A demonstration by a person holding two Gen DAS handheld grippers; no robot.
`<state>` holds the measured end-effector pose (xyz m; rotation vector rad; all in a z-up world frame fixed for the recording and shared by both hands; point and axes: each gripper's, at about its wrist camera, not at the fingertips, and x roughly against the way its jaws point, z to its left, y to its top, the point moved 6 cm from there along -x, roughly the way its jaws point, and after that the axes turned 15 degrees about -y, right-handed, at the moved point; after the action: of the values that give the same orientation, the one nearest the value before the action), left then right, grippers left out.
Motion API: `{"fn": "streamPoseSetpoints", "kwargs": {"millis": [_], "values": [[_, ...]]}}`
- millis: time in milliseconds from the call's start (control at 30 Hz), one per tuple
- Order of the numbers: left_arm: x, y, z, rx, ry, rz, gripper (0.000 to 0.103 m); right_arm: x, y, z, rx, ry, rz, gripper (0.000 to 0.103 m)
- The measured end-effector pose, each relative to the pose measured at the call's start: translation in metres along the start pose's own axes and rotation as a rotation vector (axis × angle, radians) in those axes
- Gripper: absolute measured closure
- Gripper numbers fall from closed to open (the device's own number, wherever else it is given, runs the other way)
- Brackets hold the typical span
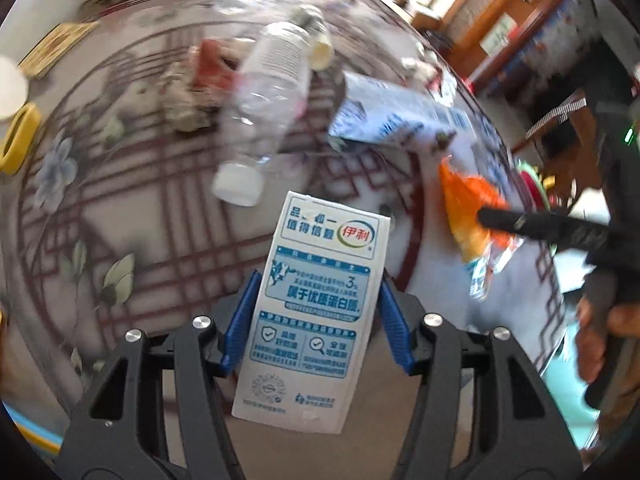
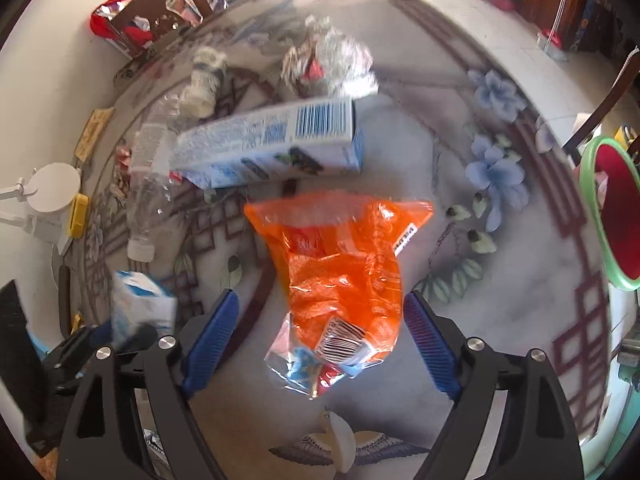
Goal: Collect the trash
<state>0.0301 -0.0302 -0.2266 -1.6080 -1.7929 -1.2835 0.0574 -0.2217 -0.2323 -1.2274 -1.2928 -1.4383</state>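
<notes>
Milk carton [image 1: 316,304] upright, lengthwise between left gripper [image 1: 316,316] pads

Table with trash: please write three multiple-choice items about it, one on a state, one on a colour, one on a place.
1. The left gripper is
A. open and empty
B. shut on the carton
C. shut on the bottle

2. The bottle's cap is
A. white
B. red
C. green

3. The orange bag lies
A. under the bottle
B. on the held carton
C. on the table, between the pads of the right gripper

Key: 1 B, both blue pads press on the carton's sides. 2 A, the cap shows white against the patterned cloth. 3 C, the right wrist view shows a pad on each side of the bag.
</notes>
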Motion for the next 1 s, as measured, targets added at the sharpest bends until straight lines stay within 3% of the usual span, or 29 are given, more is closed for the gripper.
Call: {"fn": "streamPoseSetpoints", "kwargs": {"millis": [33, 167, 600, 1000], "values": [[0.003, 0.001, 0.0, 0.01, -0.002, -0.009, 0.048, 0.0, -0.002, 0.003, 0.011, 0.005, 0.005, 0.052], [0.02, 0.005, -0.005, -0.033, 0.025, -0.054, 0.048, 0.013, -0.003, 0.013, 0.049, 0.016, -0.045, 0.054], [0.048, 0.032, -0.024, -0.054, 0.044, -0.156, 0.048, 0.077, -0.007, 0.031, 0.08, 0.051, -0.211, 0.054], [0.057, 0.026, -0.03, -0.061, 0.062, -0.173, 0.048, 0.086, -0.02, 0.027, 0.085, 0.066, -0.227, 0.054]]}}
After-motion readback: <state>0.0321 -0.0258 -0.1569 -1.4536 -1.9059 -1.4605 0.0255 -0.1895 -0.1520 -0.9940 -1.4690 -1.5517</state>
